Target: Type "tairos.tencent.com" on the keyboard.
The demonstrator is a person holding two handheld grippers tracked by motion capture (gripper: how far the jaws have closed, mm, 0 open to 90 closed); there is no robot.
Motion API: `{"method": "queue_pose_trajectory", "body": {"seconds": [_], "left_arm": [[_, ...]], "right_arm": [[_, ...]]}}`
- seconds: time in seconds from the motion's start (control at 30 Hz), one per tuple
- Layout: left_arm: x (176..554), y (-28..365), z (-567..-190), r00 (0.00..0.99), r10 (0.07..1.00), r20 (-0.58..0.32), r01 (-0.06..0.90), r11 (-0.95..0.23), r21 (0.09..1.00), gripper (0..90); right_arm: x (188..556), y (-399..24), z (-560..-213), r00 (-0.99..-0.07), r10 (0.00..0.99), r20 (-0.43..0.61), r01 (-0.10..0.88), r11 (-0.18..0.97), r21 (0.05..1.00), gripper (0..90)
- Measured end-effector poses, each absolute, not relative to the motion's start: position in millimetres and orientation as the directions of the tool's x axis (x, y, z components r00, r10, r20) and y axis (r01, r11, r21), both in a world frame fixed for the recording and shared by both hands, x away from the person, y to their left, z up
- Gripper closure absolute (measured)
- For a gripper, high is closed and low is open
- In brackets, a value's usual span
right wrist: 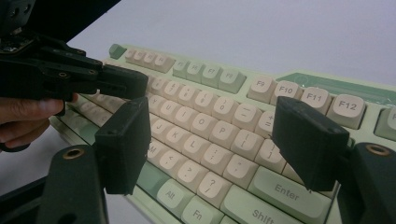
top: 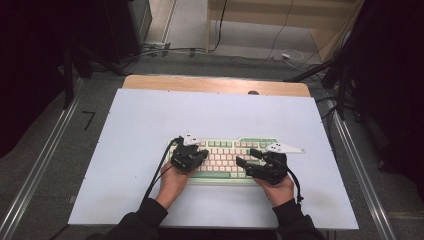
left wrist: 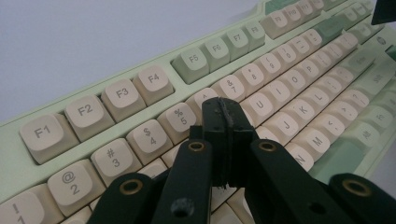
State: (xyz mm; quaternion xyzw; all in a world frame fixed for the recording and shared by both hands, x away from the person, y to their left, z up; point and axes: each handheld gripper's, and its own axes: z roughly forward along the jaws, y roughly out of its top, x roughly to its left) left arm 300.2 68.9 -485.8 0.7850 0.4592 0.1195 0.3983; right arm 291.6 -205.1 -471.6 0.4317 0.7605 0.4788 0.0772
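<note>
Keyboard (top: 227,160) near the front middle of the white worktop (top: 135,125), a claw over each end.

The keyboard is pale green with cream keys, and it lies flat with its long side running across the worktop. The left claw (top: 200,152) sits over the keyboard's left part with its jaws pressed together and nothing between them; in the left gripper view its joined tips (left wrist: 223,116) hover at the number row, just beside the 5 key and the 7 key, though contact with a key cannot be told. The right claw (top: 247,157) is over the right part, jaws spread wide with no key pinched; in the right gripper view they (right wrist: 212,135) straddle the letter keys above Enter and Shift.
</note>
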Motion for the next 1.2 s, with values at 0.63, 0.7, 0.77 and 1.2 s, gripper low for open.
{"method": "queue_pose_trajectory", "body": {"seconds": [0.63, 0.7, 0.77, 1.2], "left_arm": [[292, 94, -466, 0.543, 0.816, -0.199, 0.562, -0.177, 0.808, 41.3], [291, 98, -466, 0.538, 0.822, -0.189, 0.558, -0.179, 0.811, 39.5], [291, 101, -467, 0.533, 0.825, -0.19, 0.558, -0.174, 0.811, 39.2], [289, 114, -473, 0.501, 0.841, -0.202, 0.567, -0.144, 0.811, 39.6]], "right_arm": [[292, -206, -472, -0.612, 0.735, 0.292, 0.582, 0.17, 0.795, 26.5], [292, -206, -473, -0.611, 0.735, 0.293, 0.584, 0.169, 0.794, 26.5], [292, -206, -473, -0.61, 0.736, 0.292, 0.584, 0.169, 0.794, 26.5], [293, -205, -474, -0.61, 0.737, 0.29, 0.585, 0.172, 0.793, 26.5]]}}
